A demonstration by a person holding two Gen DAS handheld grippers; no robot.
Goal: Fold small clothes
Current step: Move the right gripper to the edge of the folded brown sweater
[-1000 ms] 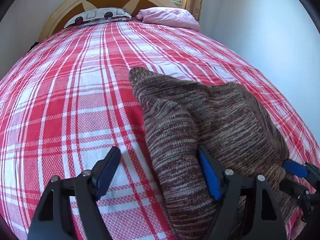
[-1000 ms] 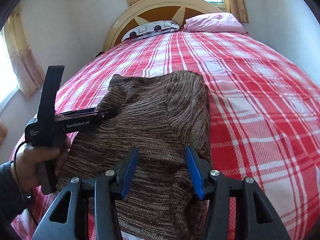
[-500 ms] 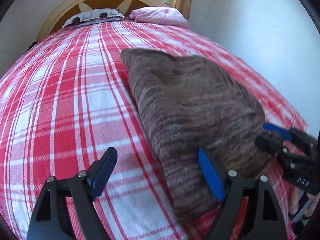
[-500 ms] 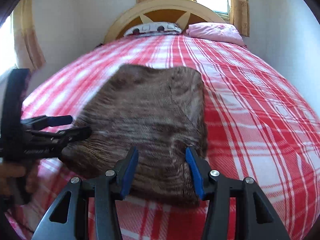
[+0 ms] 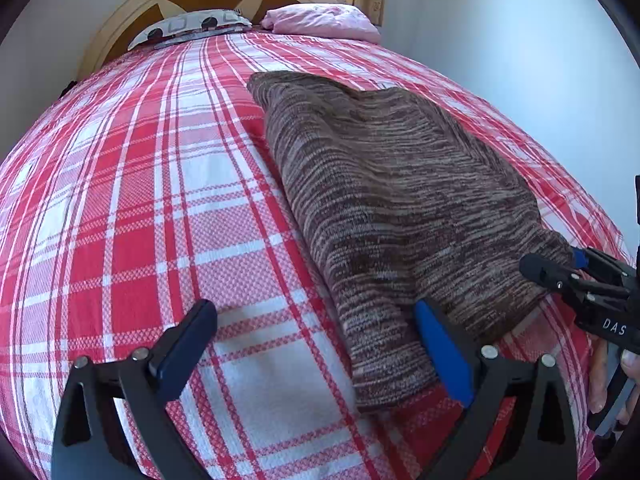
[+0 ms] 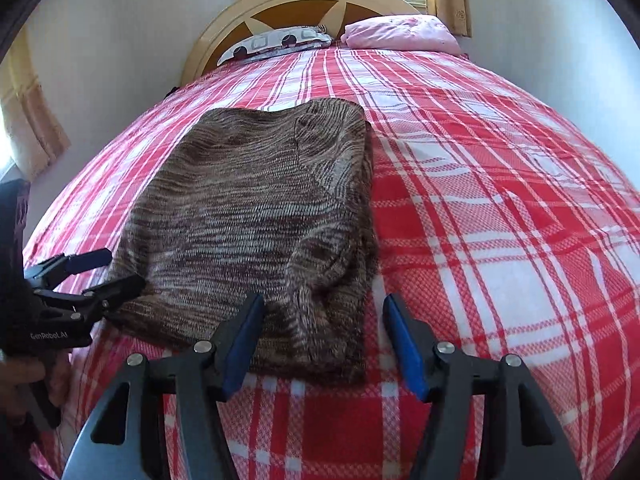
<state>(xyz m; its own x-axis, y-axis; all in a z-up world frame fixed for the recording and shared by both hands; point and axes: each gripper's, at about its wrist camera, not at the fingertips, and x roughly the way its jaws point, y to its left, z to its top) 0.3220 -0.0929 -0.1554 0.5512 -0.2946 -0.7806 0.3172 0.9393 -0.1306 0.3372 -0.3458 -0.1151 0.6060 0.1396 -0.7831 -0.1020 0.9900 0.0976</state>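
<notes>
A brown striped knit garment (image 5: 392, 200) lies folded flat on the red plaid bed (image 5: 140, 200); it also shows in the right wrist view (image 6: 256, 224). My left gripper (image 5: 316, 340) is open and empty at the garment's near left corner, its right finger beside the cloth edge. It shows at the left in the right wrist view (image 6: 108, 270). My right gripper (image 6: 324, 336) is open and empty just in front of the garment's near right edge. It shows at the right in the left wrist view (image 5: 560, 264), its tips at the garment's corner.
A pink pillow (image 5: 324, 22) and a patterned pillow (image 5: 192, 26) lie at the cream headboard (image 6: 304, 0). White walls run along both sides of the bed. Curtains (image 6: 32, 120) hang at the left.
The garment's raised near edge has been laid down flat. Both grippers have drawn back to its near edge, and the right one has opened wider.
</notes>
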